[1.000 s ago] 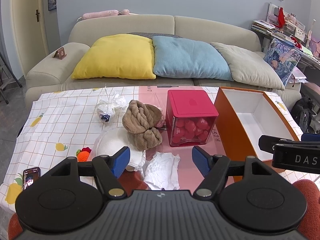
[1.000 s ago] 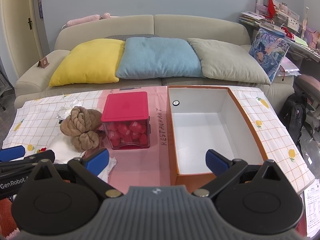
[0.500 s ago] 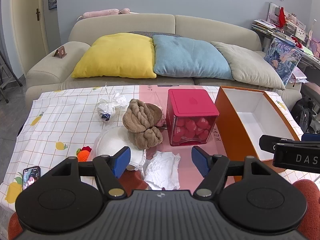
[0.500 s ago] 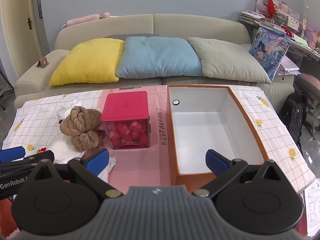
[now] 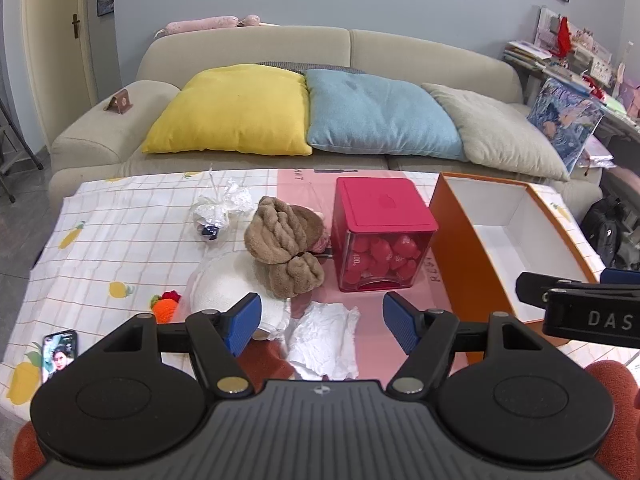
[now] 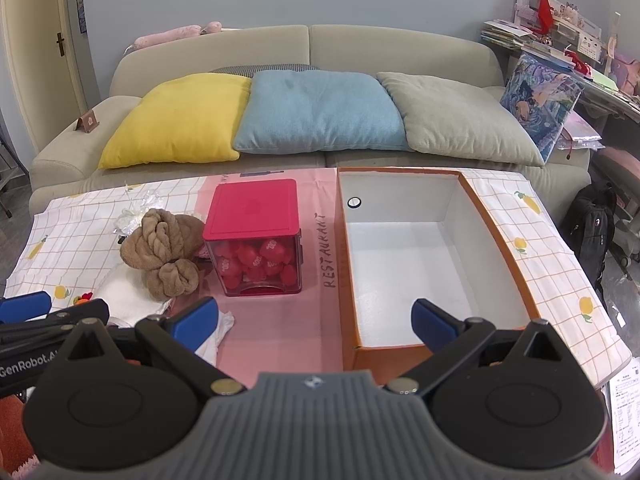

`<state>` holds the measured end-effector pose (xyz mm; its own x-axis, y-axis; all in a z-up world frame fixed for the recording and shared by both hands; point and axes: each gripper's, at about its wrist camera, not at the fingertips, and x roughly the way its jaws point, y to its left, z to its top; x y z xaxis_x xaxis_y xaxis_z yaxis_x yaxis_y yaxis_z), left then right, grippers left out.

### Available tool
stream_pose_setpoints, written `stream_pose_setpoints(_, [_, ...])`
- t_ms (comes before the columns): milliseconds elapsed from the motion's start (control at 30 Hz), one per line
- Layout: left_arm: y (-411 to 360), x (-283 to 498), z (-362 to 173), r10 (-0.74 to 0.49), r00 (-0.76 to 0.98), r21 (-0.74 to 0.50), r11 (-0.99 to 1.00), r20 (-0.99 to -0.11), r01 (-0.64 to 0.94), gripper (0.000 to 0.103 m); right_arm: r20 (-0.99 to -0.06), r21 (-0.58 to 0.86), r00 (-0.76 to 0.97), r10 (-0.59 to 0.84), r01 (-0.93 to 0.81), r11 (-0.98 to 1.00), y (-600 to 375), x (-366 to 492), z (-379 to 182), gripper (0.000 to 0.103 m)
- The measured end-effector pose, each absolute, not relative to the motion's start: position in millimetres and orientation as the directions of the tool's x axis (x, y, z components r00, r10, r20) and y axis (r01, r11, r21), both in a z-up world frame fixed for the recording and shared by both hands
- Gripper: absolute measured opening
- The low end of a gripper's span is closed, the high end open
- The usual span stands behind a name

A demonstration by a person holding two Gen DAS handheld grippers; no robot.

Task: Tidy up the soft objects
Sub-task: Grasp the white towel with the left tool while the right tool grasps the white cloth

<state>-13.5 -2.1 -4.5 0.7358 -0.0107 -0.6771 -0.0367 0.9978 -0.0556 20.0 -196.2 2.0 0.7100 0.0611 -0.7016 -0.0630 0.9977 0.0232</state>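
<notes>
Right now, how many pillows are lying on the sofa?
3, side by side on the seat: a yellow pillow on the left, a blue pillow in the middle, and a grey pillow on the right.

Both my wrist views are evenly lit by soft, diffuse indoor light; I can't pick out a single source. Shadows are faint: only a thin dark edge under the red cube box (image 5: 384, 236) ahead of the left gripper (image 5: 320, 322), and a soft shade on the inner walls of the orange box (image 6: 424, 256) ahead of the right gripper (image 6: 316, 320). A mild sheen shows on the pink mat (image 6: 276, 332) between my tongs. Focus is crisp mid-frame. Fisheye bending curves the sofa (image 5: 360, 48) beyond the tongs, and the corners fall into black vignette. No motion blur.
</notes>
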Motion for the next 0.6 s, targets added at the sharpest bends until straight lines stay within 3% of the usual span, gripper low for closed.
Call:
stream_pose_setpoints(267, [9.0, -17.1, -15.7, -0.039, 0.742, -0.033, 0.999, -0.669, 0.023, 0.074, -0.721, 0.078, 0.681, 0.127, -0.103, 0.992, -194.8, 29.9, -9.5, 0.101])
stream_pose_setpoints(333, [14.5, -18.1, -18.5, -0.025, 0.749, -0.017, 1.000, -0.662, 0.019, 0.066, -0.732, 0.080, 0.666, 0.141, -0.122, 0.989, -191.5, 33.6, -15.4, 0.100])
stream_pose_setpoints(600, [45.5, -0.9, -46.1, 0.073, 0.707, 0.077, 0.997, -0.703, -0.026, 0.070, -0.793, 0.155, 0.547, 0.267, -0.243, 0.958, -162.0, 53.4, -50.5, 0.095])
